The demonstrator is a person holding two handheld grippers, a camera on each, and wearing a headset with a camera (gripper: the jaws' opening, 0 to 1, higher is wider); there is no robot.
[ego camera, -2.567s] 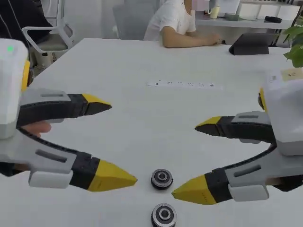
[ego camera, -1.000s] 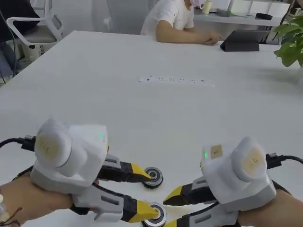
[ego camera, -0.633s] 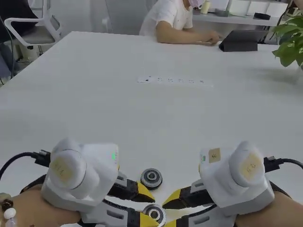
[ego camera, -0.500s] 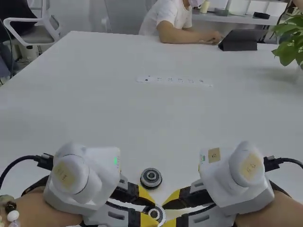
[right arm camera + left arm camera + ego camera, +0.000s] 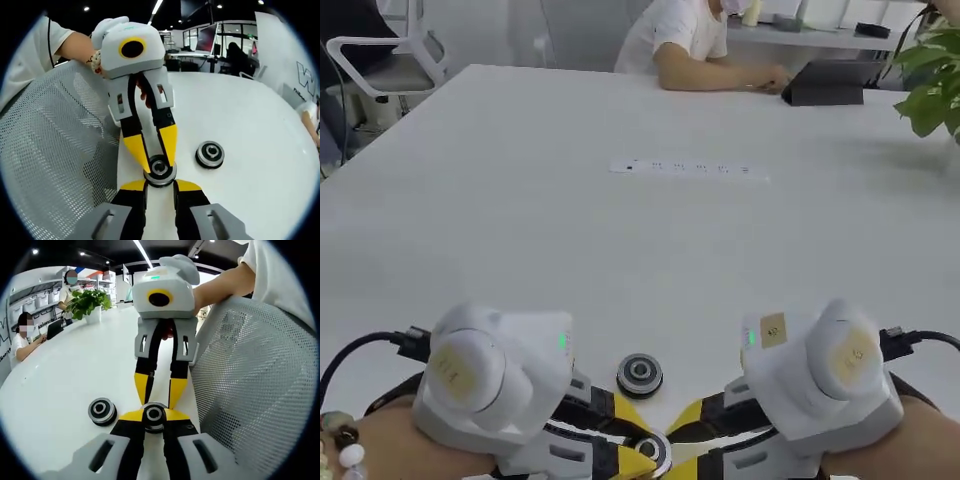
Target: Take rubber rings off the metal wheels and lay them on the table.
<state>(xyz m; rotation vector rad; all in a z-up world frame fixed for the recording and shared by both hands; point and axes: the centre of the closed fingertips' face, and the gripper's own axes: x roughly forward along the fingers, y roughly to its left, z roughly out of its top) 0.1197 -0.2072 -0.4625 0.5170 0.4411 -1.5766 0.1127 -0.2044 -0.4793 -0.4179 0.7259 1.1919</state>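
Stripping step: small black-ringed metal wheel (image 5: 160, 169) clamped by jaws of left gripper (image 5: 154, 416) and right gripper (image 5: 160, 184); ring to be peeled off next, wheel held.

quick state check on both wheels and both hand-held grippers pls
far wheel: flat on the table, untouched, rubber ring on
near wheel: on the table, pinched by both hand-held grippers, ring on
left hand-held gripper: shut on the near wheel
right hand-held gripper: shut on the near wheel from the opposite side
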